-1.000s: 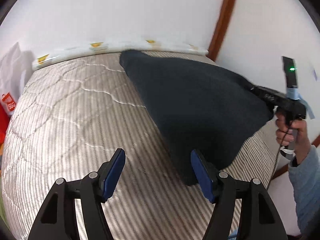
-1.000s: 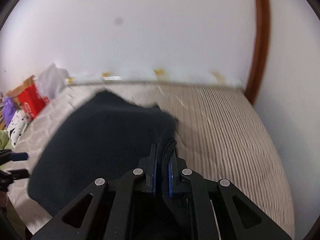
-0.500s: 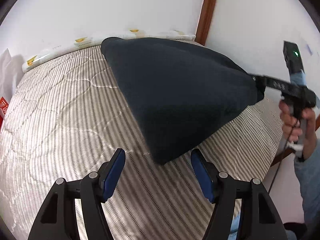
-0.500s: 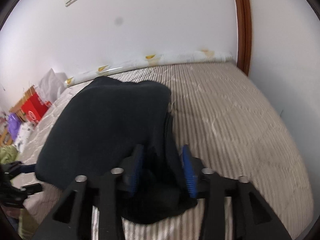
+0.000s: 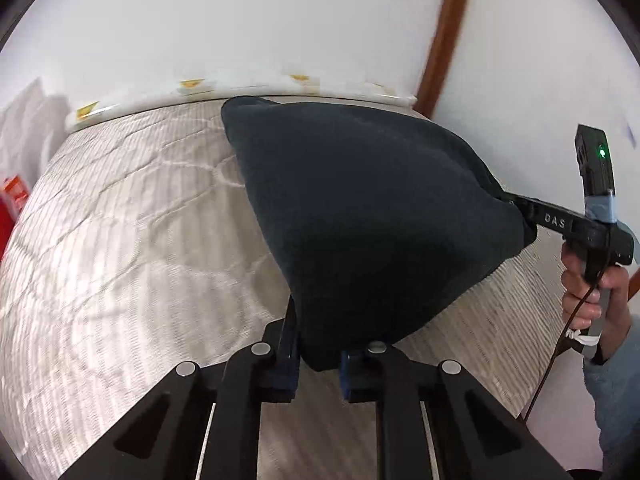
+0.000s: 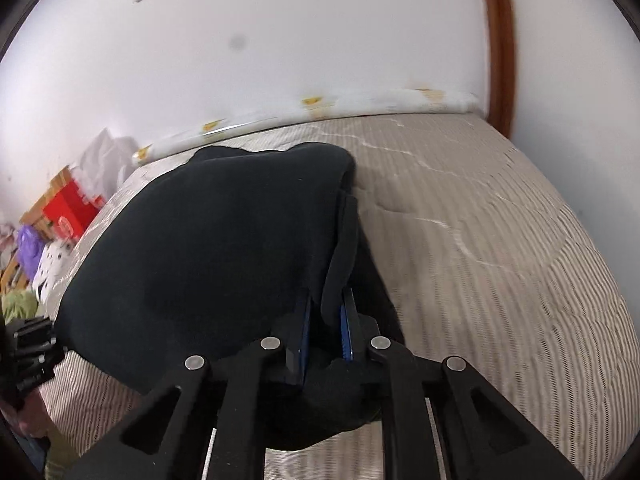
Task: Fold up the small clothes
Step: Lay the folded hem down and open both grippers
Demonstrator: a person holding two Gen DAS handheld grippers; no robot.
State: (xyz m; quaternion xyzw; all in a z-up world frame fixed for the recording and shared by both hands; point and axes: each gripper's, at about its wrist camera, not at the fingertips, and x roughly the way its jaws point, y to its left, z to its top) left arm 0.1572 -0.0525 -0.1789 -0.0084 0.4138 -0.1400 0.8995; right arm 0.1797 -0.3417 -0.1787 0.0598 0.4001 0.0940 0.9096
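- One dark garment [image 5: 372, 216]: navy-black, soft fleecy knit, no print; stretched between two grippers above the bed, its far corner lying near the mattress's far edge. From the right wrist view it shows doubled layers along its right side [image 6: 224, 240].
- Two hand-held grippers, both black with blue pads.
- Left hand-held gripper [image 5: 318, 360]: jaws closing, nearly together, a lower corner of the garment bunched between the pads.
- Right hand-held gripper [image 6: 326, 332]: jaws closing, narrow gap, a thick fold of the garment pinched between the pads; the cloth spills below the fingers. In the left wrist view it shows from the side, a green light lit on its upright block, held by one hand [image 5: 592, 292] in a blue-grey sleeve.
- One mattress [image 5: 120, 248]: quilted, fine beige-and-white stripes, wavy stitched lines.
- One white sheet roll [image 6: 360, 102] with yellow motifs along the far edge against the wall.
- One brown wooden door frame [image 6: 498, 40], curved by the lens.
- Left of the bed: red box [image 6: 68, 208], purple bag, spotted white item; blurred.
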